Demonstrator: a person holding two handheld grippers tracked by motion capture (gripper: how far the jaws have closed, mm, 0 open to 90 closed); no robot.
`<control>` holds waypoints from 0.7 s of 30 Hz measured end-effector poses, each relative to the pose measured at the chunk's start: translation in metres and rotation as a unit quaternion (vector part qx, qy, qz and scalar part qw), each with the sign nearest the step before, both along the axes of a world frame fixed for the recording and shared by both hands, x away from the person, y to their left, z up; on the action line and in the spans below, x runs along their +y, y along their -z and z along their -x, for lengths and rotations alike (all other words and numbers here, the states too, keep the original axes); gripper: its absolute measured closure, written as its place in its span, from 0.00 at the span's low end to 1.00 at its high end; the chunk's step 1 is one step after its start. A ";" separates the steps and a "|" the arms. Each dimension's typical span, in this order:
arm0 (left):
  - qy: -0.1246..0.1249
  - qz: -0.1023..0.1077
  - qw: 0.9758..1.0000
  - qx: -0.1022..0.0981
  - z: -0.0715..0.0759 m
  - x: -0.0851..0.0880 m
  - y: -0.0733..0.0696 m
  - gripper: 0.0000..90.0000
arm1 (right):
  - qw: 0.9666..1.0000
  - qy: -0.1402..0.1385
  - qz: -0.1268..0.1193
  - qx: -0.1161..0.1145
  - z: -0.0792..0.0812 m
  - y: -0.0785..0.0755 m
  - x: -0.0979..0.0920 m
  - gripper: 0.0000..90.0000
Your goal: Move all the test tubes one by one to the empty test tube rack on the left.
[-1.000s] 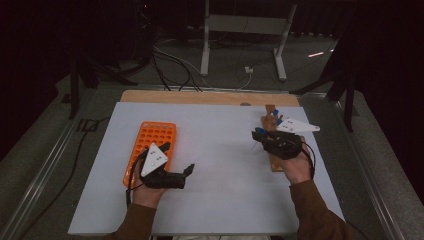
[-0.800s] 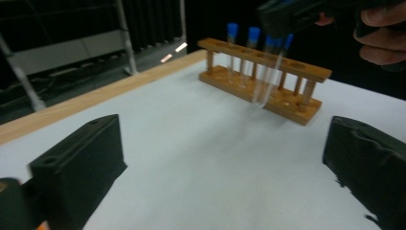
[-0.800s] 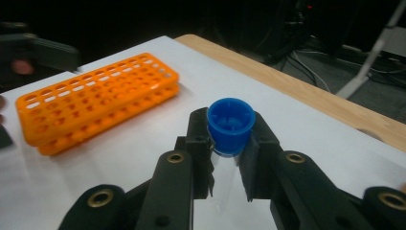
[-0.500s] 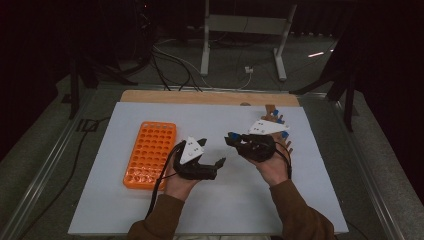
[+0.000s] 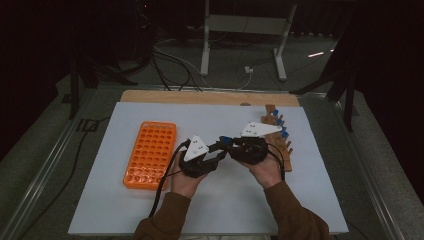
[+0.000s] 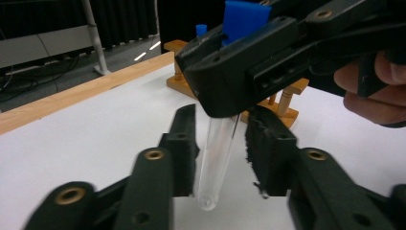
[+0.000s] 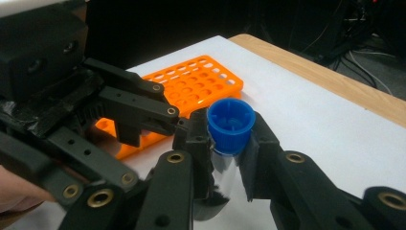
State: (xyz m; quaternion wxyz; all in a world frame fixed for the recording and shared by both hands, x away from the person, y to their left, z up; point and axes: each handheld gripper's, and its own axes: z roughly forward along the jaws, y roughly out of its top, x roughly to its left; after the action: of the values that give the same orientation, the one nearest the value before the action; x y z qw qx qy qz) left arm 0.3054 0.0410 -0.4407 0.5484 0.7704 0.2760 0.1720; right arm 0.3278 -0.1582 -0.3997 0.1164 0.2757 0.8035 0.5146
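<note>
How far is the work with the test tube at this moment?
Done: the right gripper has lifted a blue-capped tube clear of the wooden rack. In hand: a handover, as the open left gripper straddles the tube's lower part. Left: closing on it; the orange rack, apparently empty, looks like the likely destination.

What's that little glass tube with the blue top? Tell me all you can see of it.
The tube is clear, thin and empty-looking, with a rounded bottom and a ribbed blue cap. It hangs nearly upright above the white table, clamped just below the cap by the right gripper. Its lower part sits between the left gripper's open jaws, untouched as far as shows.
</note>
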 end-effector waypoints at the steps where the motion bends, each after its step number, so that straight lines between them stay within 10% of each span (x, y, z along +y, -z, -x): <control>1: 0.000 -0.001 1.000 0.000 0.000 0.000 0.000 0.80 | 1.000 -0.003 -0.002 0.004 0.000 0.001 0.000 0.85; 9: 0.005 -0.010 1.000 -0.004 0.000 0.000 0.002 0.87 | 0.999 -0.007 -0.019 0.026 -0.003 0.002 -0.003 0.78; 21: -0.014 0.000 1.000 0.007 -0.006 0.014 0.003 0.87 | 0.998 0.031 -0.053 0.018 -0.003 0.000 -0.031 0.17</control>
State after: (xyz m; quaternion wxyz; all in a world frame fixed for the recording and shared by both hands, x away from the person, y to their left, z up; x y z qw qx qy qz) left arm 0.3116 0.0546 -0.4435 0.5442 0.7676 0.2907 0.1737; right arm 0.3307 -0.1895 -0.3997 0.1029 0.3157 0.7683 0.5472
